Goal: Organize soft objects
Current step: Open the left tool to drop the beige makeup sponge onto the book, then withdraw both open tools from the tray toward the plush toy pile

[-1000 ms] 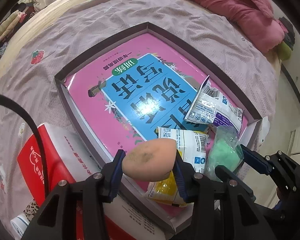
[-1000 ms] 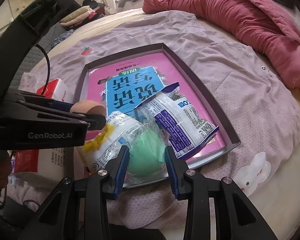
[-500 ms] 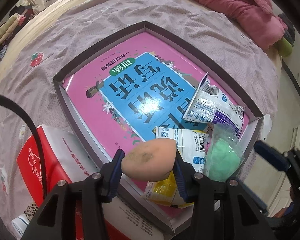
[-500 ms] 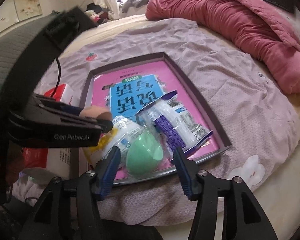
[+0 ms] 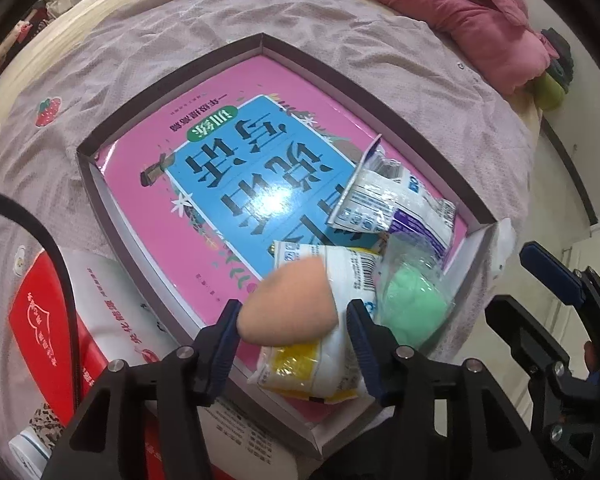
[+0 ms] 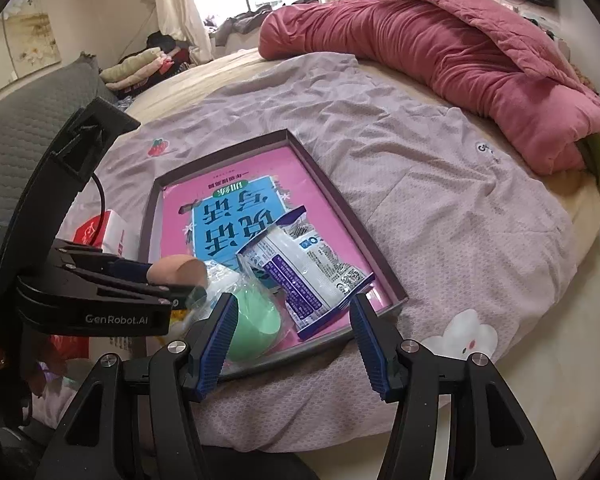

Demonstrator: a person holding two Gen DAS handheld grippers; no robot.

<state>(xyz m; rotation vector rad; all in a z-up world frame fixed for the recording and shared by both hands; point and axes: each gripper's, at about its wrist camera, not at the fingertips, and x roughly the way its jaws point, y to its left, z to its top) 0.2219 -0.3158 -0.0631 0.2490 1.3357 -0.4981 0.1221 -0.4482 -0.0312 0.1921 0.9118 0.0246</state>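
My left gripper (image 5: 292, 322) is shut on a peach egg-shaped sponge (image 5: 290, 300) and holds it above the near corner of a shallow box (image 5: 172, 80) lined with a pink book. The sponge also shows in the right wrist view (image 6: 176, 270). A green sponge in clear wrap (image 5: 410, 300) lies in the box corner, also in the right wrist view (image 6: 252, 322). Beside it lie a white and yellow packet (image 5: 320, 368) and a white and purple packet (image 6: 308, 276). My right gripper (image 6: 290, 336) is open and empty, just behind the box edge.
The box sits on a bed with a mauve sheet (image 6: 440, 184). A red and white carton (image 5: 60, 320) lies left of the box. A rolled pink duvet (image 6: 440, 48) lies along the far side. A grey cushion (image 6: 20, 132) is at the left.
My right gripper let go of the green sponge, opened wide and drew back from the box. My left gripper kept the peach sponge and turned it slightly.
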